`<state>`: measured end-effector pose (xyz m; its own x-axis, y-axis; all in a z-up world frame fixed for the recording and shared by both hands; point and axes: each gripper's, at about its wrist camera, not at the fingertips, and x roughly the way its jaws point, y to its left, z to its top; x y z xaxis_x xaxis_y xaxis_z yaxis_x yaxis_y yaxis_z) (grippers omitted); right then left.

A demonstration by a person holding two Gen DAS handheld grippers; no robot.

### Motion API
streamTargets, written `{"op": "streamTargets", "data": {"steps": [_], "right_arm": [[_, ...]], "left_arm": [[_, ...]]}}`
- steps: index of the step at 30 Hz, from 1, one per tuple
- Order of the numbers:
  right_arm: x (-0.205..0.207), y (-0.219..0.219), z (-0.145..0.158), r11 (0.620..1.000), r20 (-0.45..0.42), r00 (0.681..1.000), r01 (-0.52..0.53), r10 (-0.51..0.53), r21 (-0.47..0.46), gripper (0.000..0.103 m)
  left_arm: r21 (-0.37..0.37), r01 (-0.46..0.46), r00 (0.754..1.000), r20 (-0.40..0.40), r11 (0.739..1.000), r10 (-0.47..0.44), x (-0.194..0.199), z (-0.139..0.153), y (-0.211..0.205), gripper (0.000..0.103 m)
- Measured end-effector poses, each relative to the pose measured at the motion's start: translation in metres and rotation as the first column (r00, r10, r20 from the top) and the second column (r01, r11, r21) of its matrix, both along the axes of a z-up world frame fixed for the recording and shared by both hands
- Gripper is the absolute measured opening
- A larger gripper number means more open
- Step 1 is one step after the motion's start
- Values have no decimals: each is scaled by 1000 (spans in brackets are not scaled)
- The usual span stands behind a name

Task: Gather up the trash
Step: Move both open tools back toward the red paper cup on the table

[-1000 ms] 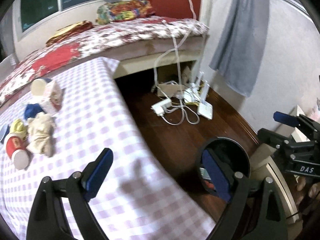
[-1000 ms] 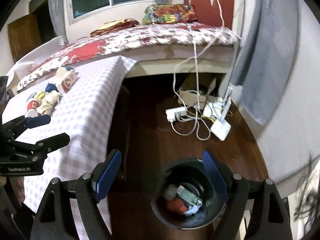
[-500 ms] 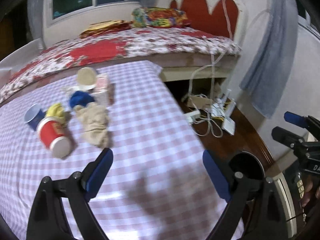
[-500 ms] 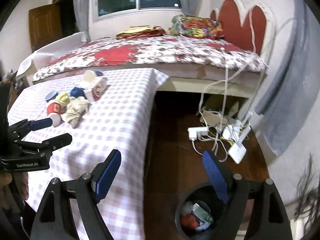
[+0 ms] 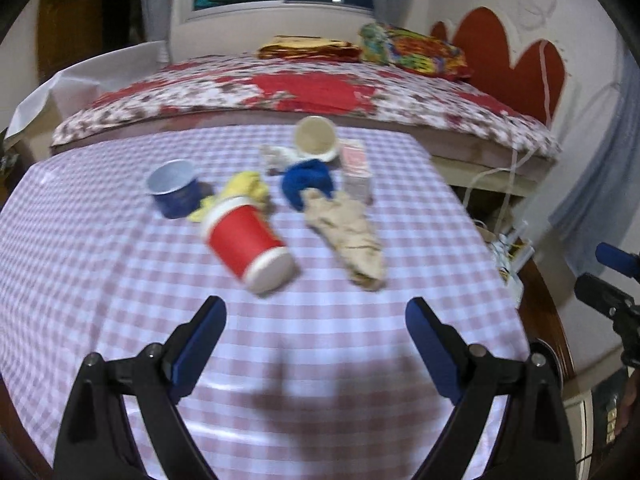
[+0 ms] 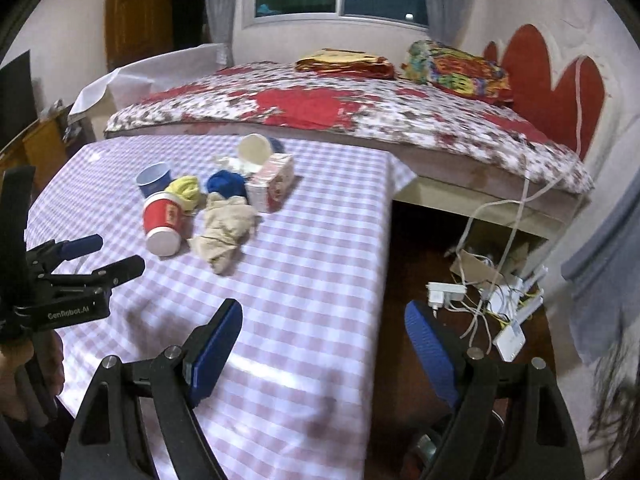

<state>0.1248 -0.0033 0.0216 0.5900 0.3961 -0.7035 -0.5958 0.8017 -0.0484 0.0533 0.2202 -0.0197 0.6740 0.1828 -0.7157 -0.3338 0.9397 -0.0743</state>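
Observation:
Trash lies in a cluster on the checked tablecloth [image 5: 120, 280]: a red paper cup [image 5: 248, 244] on its side, a blue cup [image 5: 174, 188], a yellow wad [image 5: 246, 188], a blue wad [image 5: 308, 182], a crumpled beige paper [image 5: 348, 232], a small carton [image 5: 356, 168] and a tipped pale cup [image 5: 314, 140]. My left gripper [image 5: 316, 344] is open and empty, just short of the red cup. My right gripper [image 6: 324, 348] is open and empty over the table's right edge; the cluster [image 6: 224, 216] lies to its far left. The left gripper [image 6: 104, 256] also shows in the right wrist view.
A bed with a floral quilt [image 6: 360, 112] stands behind the table. Cables, a power strip and a router [image 6: 492, 304] lie on the dark wood floor to the right. A grey curtain [image 6: 604, 272] hangs at the far right.
Both grippers have swung left and up from the black trash bin on the floor toward the table. The bin has dropped out of view and the trash cluster now lies ahead of the left gripper.

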Motion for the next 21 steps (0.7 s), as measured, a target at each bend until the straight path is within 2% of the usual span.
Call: {"op": "streamTargets", "data": {"steps": [11, 14, 21], "right_arm": [[4, 65, -12, 997, -29, 996, -80, 80, -5, 85], [12, 75, -21, 996, -52, 994, -92, 93, 8, 85], [32, 97, -49, 993, -94, 989, -117, 116, -7, 85]], "left_arm": [[-26, -111, 994, 7, 994, 111, -9, -14, 48, 92], [-60, -128, 992, 3, 990, 128, -5, -21, 57, 91], [-81, -123, 992, -11, 989, 122, 19, -35, 57, 90]]}}
